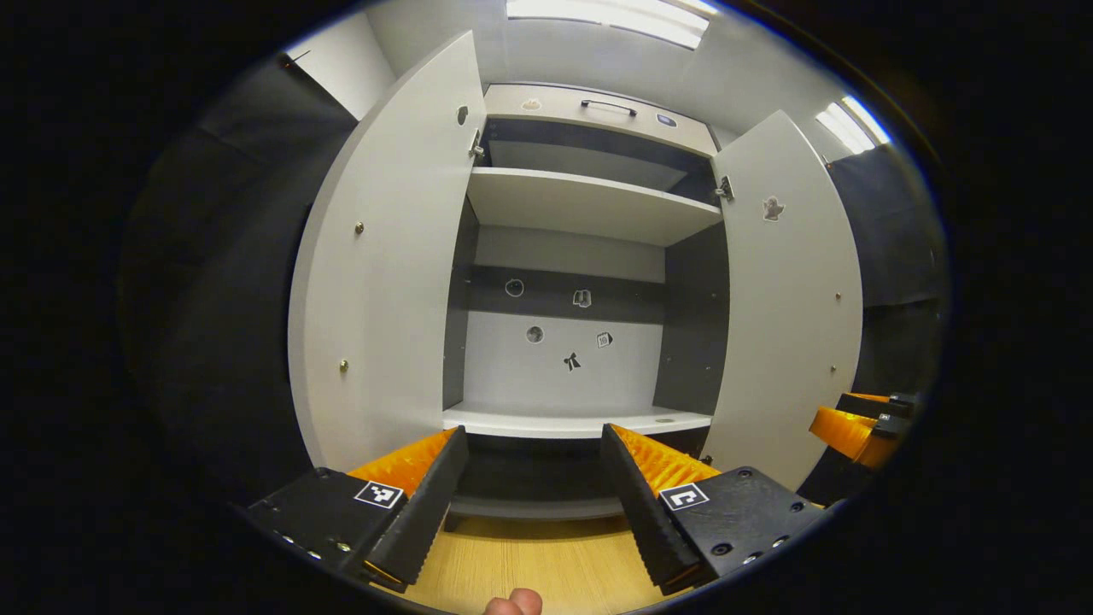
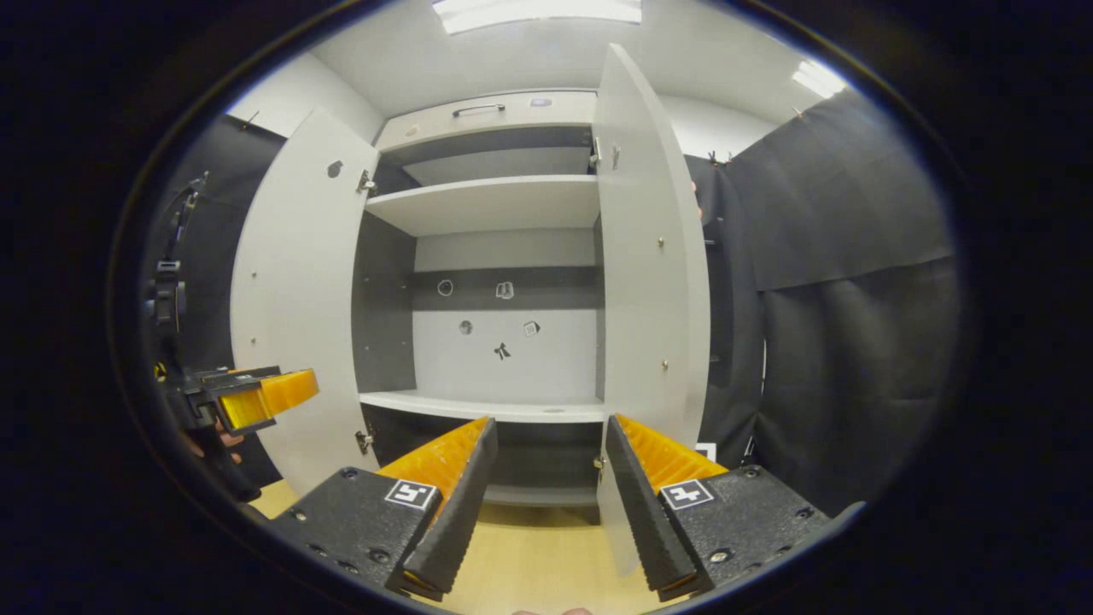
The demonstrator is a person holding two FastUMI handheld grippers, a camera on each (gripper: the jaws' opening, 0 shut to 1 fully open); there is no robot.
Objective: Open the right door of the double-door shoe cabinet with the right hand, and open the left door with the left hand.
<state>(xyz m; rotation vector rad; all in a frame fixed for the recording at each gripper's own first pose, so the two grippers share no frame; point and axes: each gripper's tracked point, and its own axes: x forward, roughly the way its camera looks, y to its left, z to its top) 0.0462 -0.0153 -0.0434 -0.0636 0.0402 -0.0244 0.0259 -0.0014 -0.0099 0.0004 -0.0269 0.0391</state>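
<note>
The white double-door shoe cabinet [image 1: 589, 201] stands straight ahead with both doors swung wide. In the left gripper view the left door [image 1: 384, 256] angles out on the left and the right door [image 1: 790, 299] on the right. My left gripper [image 1: 534, 495] is open in front of the cabinet's middle, touching neither door and holding nothing. My right gripper [image 1: 862, 423] shows low beside the right door. In the right gripper view the right door [image 2: 649, 256] is nearly edge-on just above my open, empty right gripper [image 2: 546, 495]. The left door [image 2: 299, 299] stands behind my left gripper [image 2: 256, 397].
Inside are an upper shelf [image 2: 491, 203] and a lower shelf [image 2: 487, 408], both bare, with small stickers on the back panel [image 1: 564, 350]. A drawer front with a dark handle [image 1: 608, 106] tops the cabinet. Light wooden floor [image 1: 538, 564] lies below. Black cloth walls [image 2: 854, 299] hang on both sides.
</note>
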